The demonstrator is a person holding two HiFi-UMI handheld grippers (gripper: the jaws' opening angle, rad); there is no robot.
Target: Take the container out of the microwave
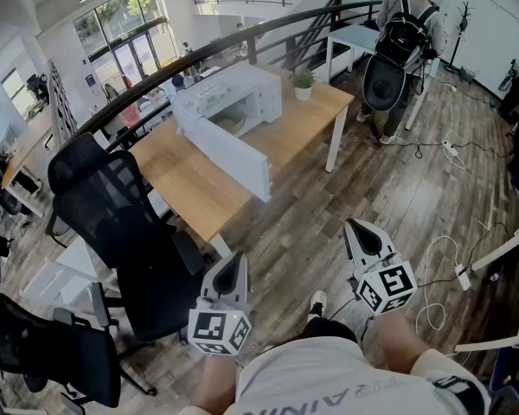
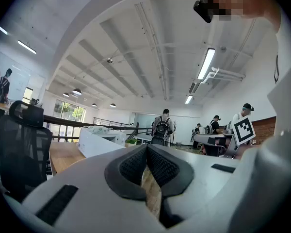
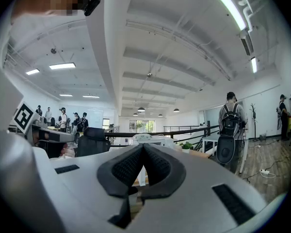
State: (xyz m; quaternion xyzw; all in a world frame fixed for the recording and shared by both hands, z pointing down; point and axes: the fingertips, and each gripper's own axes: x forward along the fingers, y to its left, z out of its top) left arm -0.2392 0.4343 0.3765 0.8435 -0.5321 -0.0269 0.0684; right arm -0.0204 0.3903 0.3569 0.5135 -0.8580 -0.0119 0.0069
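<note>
The left claw (image 1: 237, 258) is held shut. In the left gripper view its 2 black pads (image 2: 136, 166) are pressed together at the tips, and nothing is held between them. Only a bit of wood is seen through the small gap under the tips. The right claw (image 1: 353, 226) is shut too, its tips are seen touching in the right gripper view, and nothing is gripped by it. A cube with square marks (image 1: 218, 329) is carried on the back of each claw. Both claws are held level and low, close to the person's body, over the wooden floor (image 1: 329, 206).

Ahead, well apart from both claws, a wooden worktop (image 1: 186, 180) is seen. The white microwave (image 1: 251, 85) is set on it, and its door (image 1: 229, 154) is swung open. The container (image 1: 229, 121) is made out only as a pale shape inside the open microwave; it is too small for more to be told. A small green plant (image 1: 304, 82) is placed just beside the microwave. A black chair (image 1: 112, 201) is parked beside the worktop on the left. Far behind, a person with a black backpack (image 1: 405, 33) is seen from the back.
</note>
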